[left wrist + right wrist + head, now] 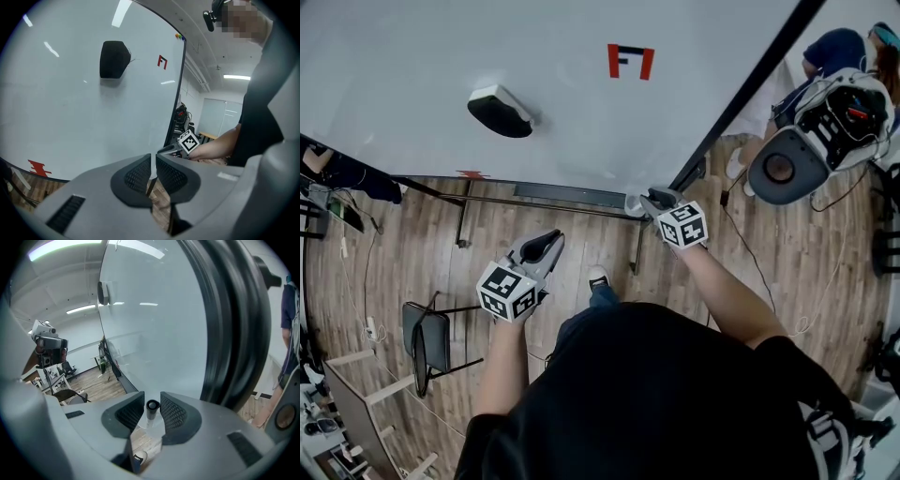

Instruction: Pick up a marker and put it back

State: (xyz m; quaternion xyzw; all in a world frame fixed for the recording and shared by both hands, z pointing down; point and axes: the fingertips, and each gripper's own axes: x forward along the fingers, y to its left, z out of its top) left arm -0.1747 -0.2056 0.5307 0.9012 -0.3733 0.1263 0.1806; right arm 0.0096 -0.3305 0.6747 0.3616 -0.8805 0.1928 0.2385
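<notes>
**A:** Item one, the right tool?
**B:** The right tool (152,403) is sitting at the lower right corner of the whiteboard (581,112), at 2 o'clock from the left tool. Its jaws are standing spread.

**A:** Item two, the marker?
**B:** The marker (152,406) is standing between those spread jaws, dark end facing the camera. The pads are not squeezing it.

**A:** Item three, the left tool?
**B:** The left tool (553,238) is hanging below the whiteboard over the wooden floor (787,262). Its jaws are resting almost pressed together and are pinching nothing.

**A:** Item four, fittings?
**B:** An eraser (500,112) is clinging to the whiteboard at 11 o'clock from the left tool. A red mark (630,61) is showing at 12 o'clock from the right tool.
</notes>
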